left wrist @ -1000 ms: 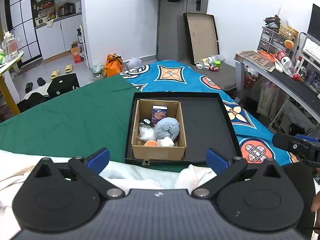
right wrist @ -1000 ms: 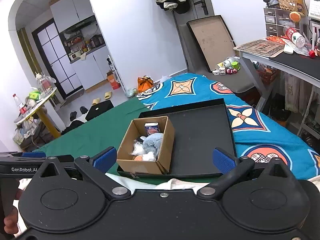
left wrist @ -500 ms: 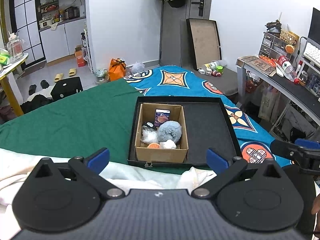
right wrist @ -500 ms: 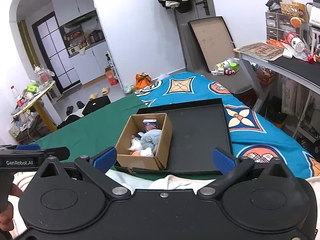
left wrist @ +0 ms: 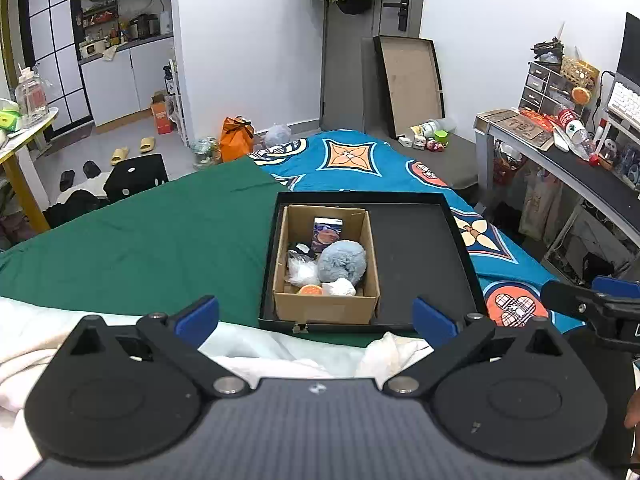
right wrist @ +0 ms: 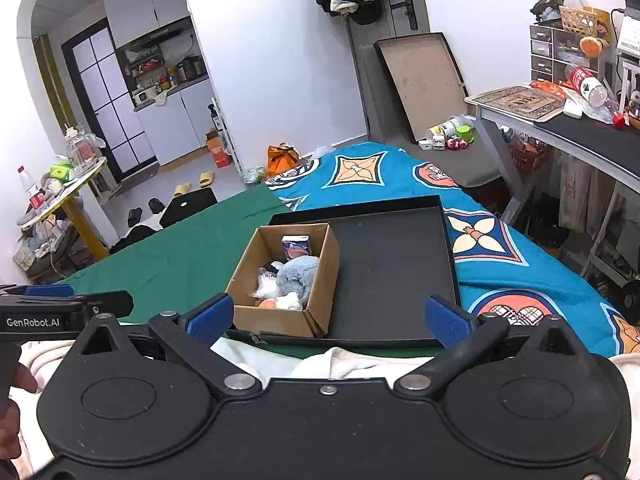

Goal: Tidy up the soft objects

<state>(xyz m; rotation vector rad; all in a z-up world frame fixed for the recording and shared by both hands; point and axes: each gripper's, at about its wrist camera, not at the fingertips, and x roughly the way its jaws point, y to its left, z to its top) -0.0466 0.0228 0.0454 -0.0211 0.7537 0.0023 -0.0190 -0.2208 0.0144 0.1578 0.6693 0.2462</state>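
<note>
Two grippers, left gripper (left wrist: 316, 314) and right gripper (right wrist: 328, 318), hang wide and empty short of the cardboard box (left wrist: 326, 308). The grey plush ball (left wrist: 343, 261) and small packets lie inside it, at the black tray's (left wrist: 416, 252) left side on the bed (left wrist: 140, 248) — soft things either gathered or awaiting sorting. Cluttered bedroom, desk (left wrist: 580, 168) to the right.

Bright, even indoor light, soft diffuse shadows. Both views sharp, no motion blur. Strong fisheye bending: walls and door (left wrist: 394, 40) curve near edges, dark vignette in corners. Faint sheen on black tray (right wrist: 394, 268). White walls near overexposed.
</note>
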